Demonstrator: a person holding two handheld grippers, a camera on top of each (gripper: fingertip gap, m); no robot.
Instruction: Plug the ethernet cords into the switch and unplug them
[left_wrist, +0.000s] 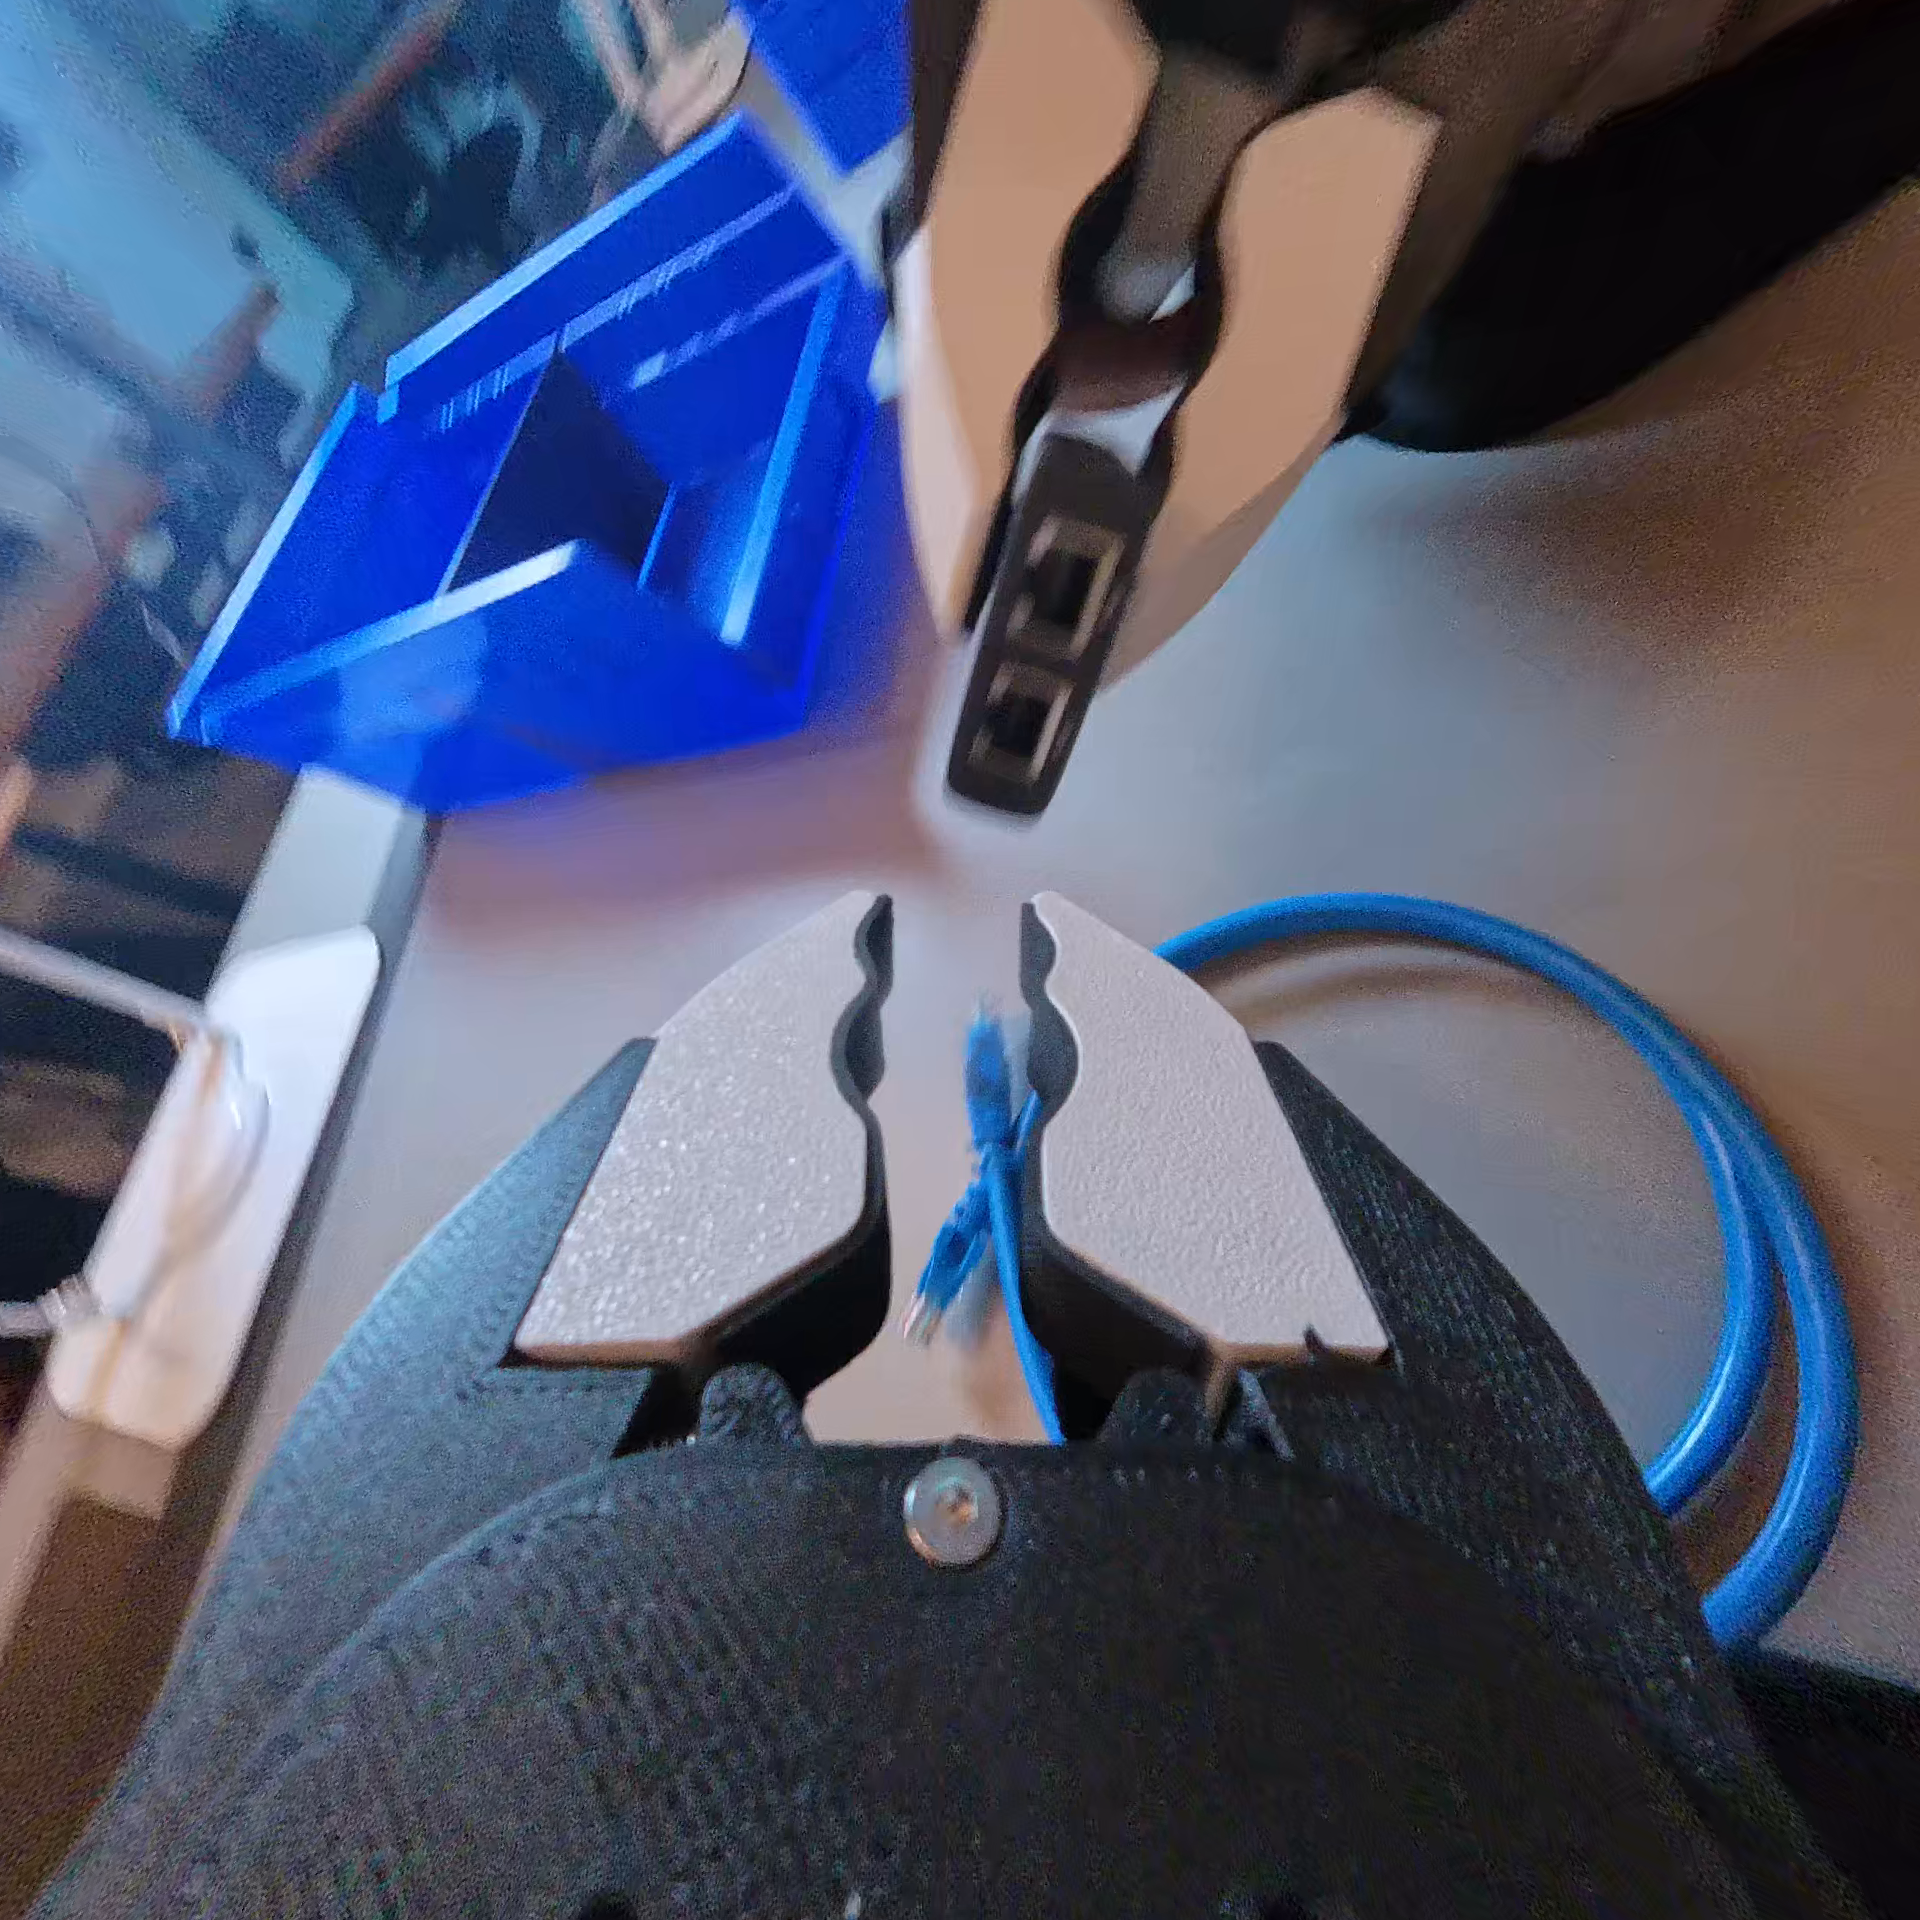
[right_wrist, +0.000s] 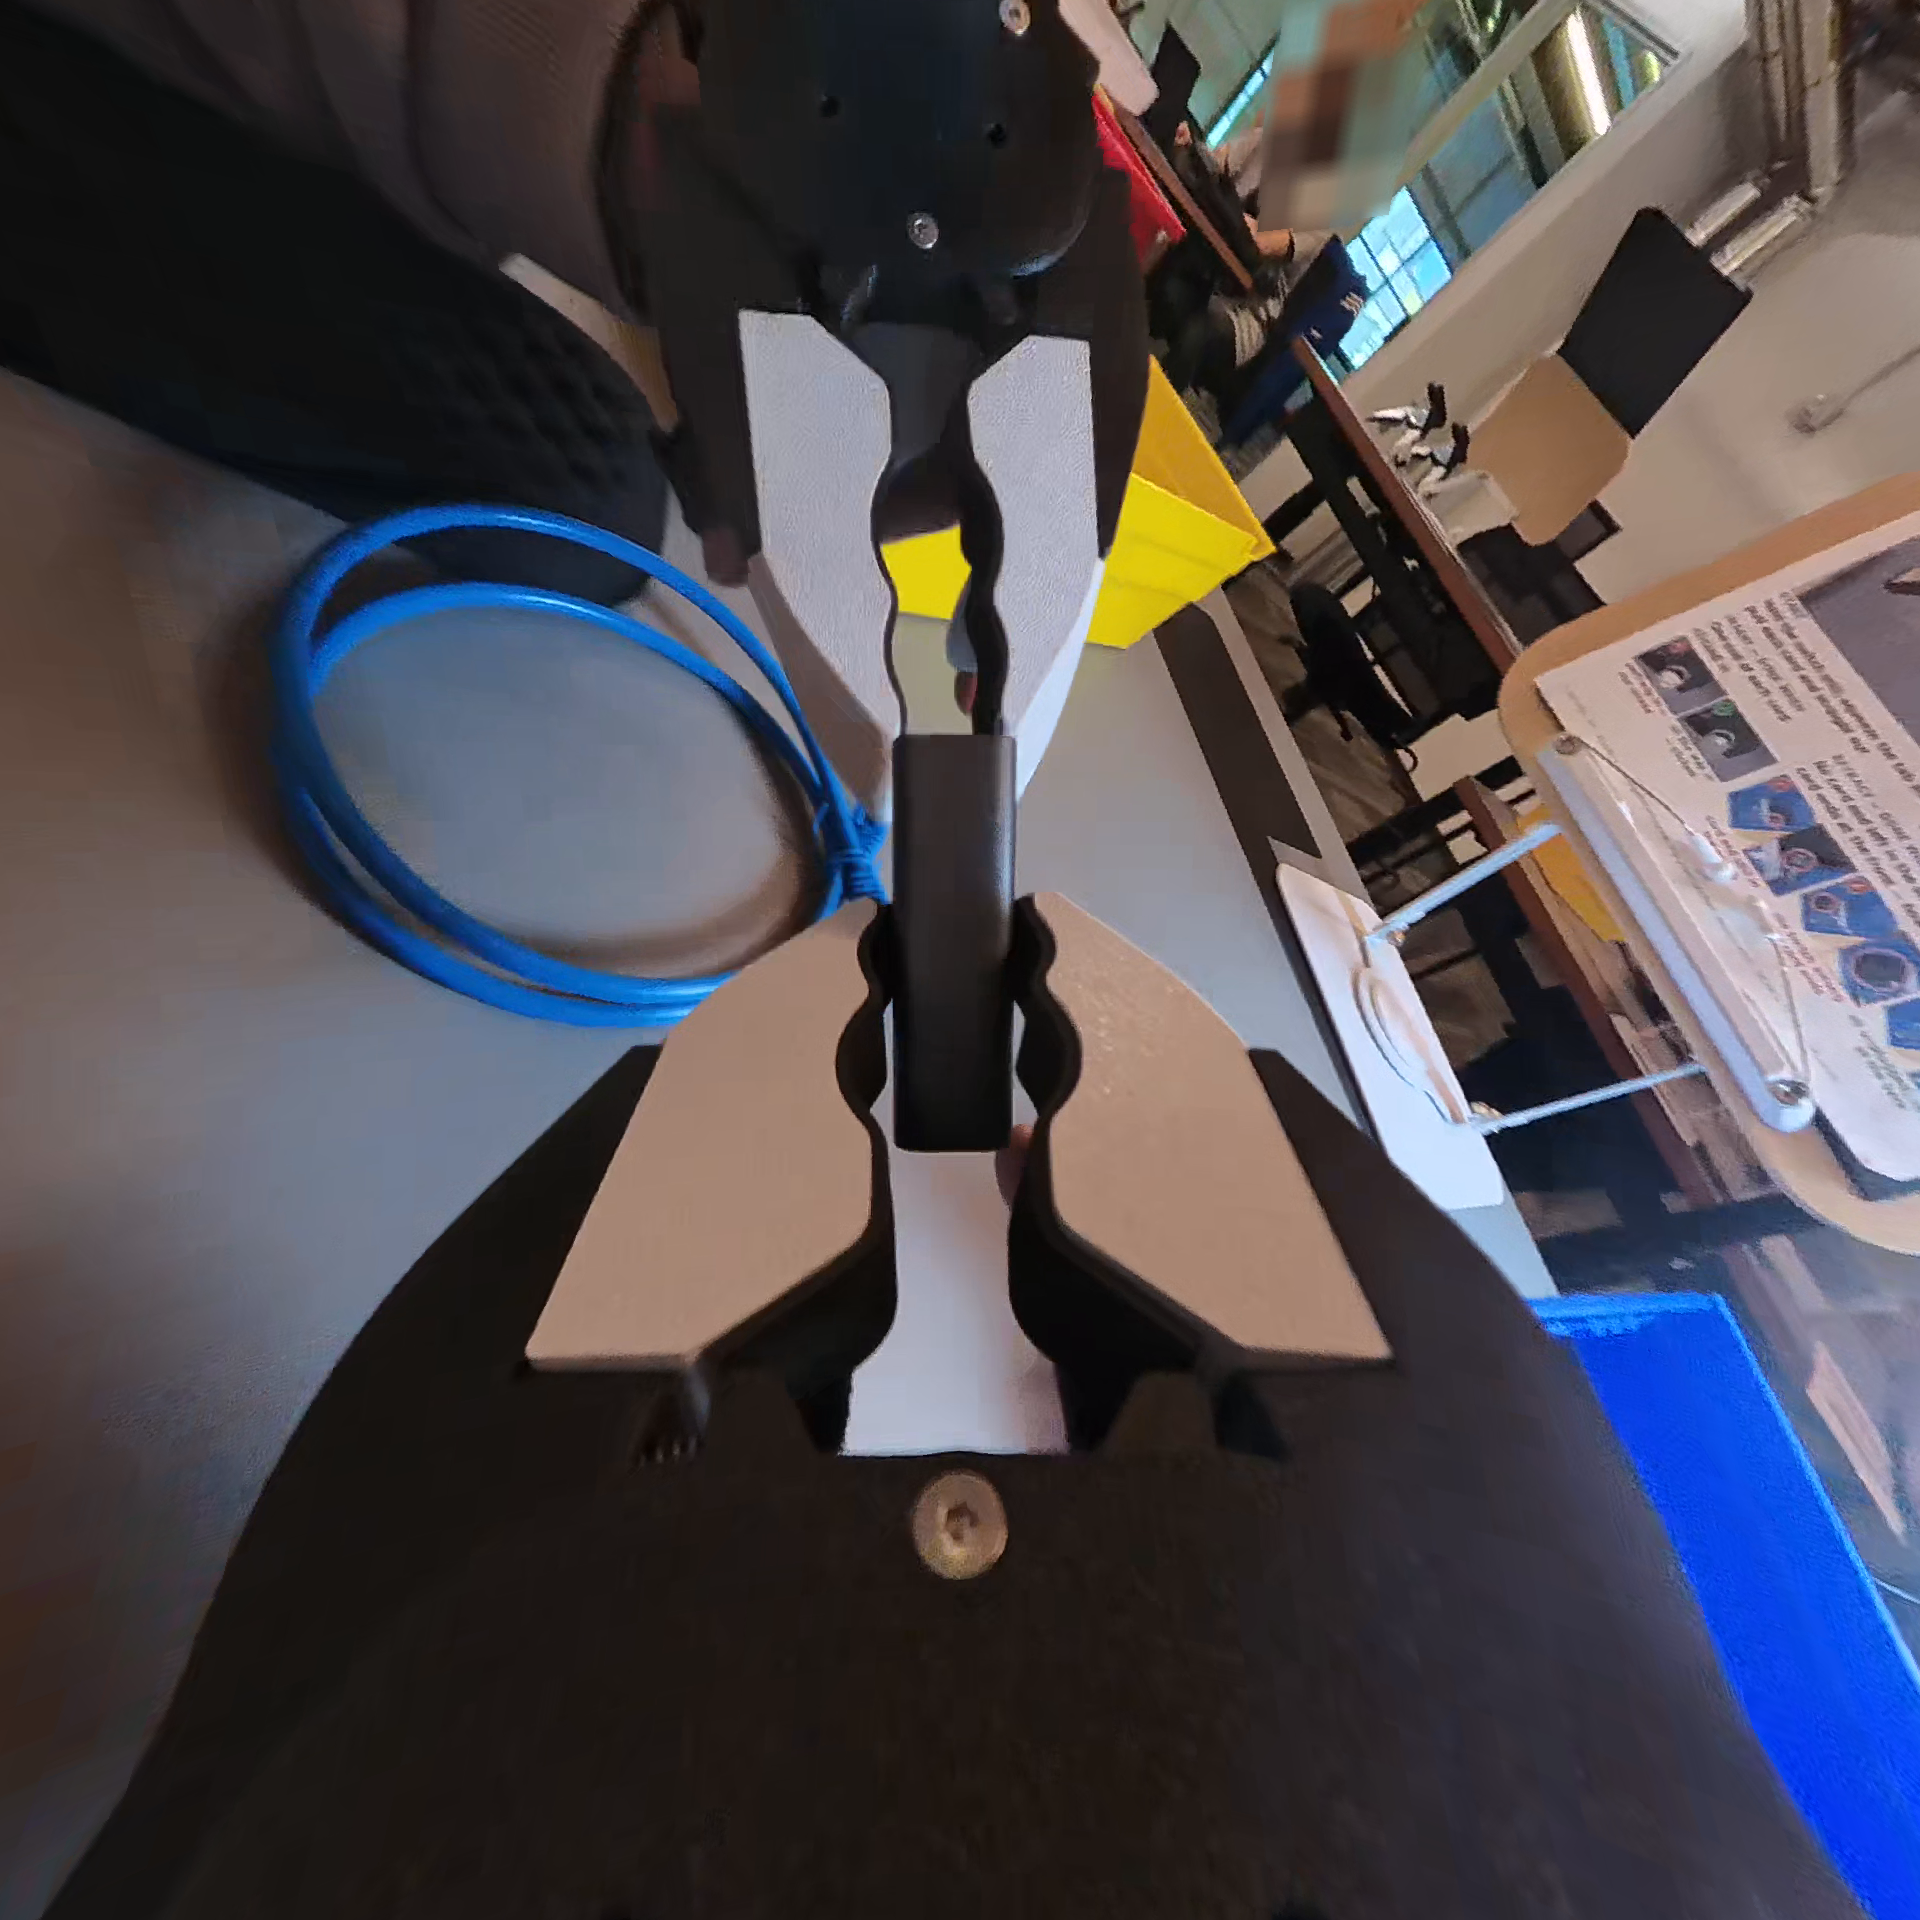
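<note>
My right gripper is shut on a black switch and holds it above the table. In the left wrist view the switch shows two empty ports that face my left gripper. My left gripper is open and holds nothing, with its tips close to the switch's port end. The right wrist view shows the left gripper just beyond the switch. A coiled blue ethernet cord lies on the table. Its two plug ends lie crossed on the table under my left fingers.
A blue bin stands at the table's edge, seen also in the right wrist view. A yellow bin sits behind the left gripper. A white stand holds an instruction sheet. The grey table extends left. Tip to tip, the grippers are about 5 cm apart.
</note>
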